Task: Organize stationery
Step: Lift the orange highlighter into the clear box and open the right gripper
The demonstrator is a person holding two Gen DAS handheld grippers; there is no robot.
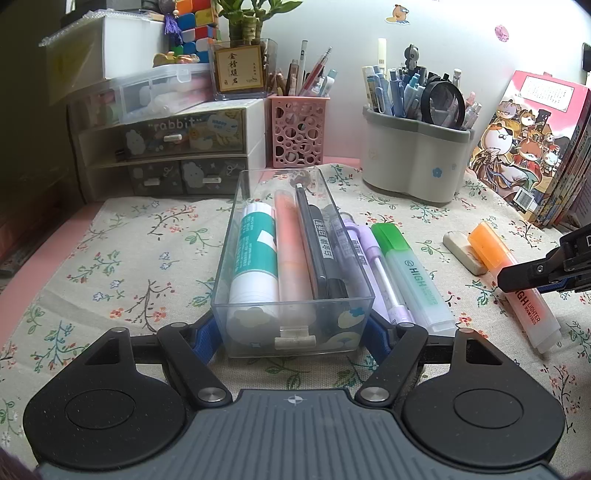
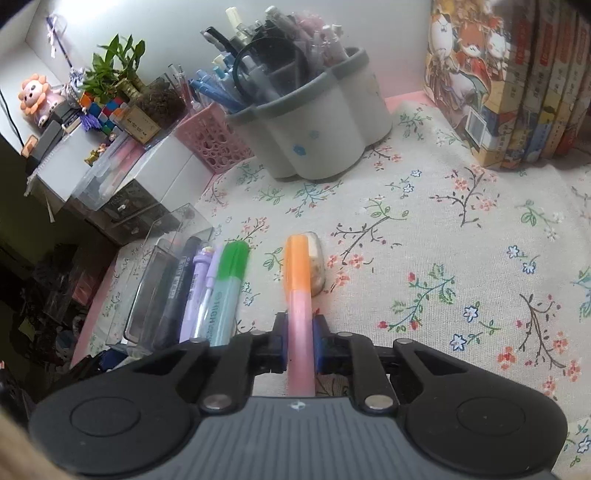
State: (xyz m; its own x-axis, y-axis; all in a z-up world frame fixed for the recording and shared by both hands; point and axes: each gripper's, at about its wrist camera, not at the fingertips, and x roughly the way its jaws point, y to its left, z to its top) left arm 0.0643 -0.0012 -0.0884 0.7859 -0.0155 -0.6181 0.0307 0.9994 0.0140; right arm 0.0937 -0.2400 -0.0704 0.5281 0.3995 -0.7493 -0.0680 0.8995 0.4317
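Nearest us, our left gripper [image 1: 293, 328] clamps its jaws on the near end of the clear box [image 1: 291, 266] of pens. Right of the box, our right gripper [image 2: 300, 341] pinches the orange-capped highlighter [image 2: 297, 280], an eraser [image 2: 317, 262] just beyond its cap.

Both views are lit from above and from the far side, where the white wall [image 1: 461, 33] is overexposed, almost pure white. The floral cloth [image 1: 140, 251] on the counter is evenly bright, with only soft, short shadows beside the things. The left side in both views falls into dark shade. The clear tray [image 1: 295, 321] shows weak reflections on its near wall. The left wrist view is sharp. The right wrist view is softer, with motion blur on the orange-capped highlighter [image 2: 297, 273] and the books [image 2: 517, 81]. Fisheye distortion bends the edges, and the corners are black.
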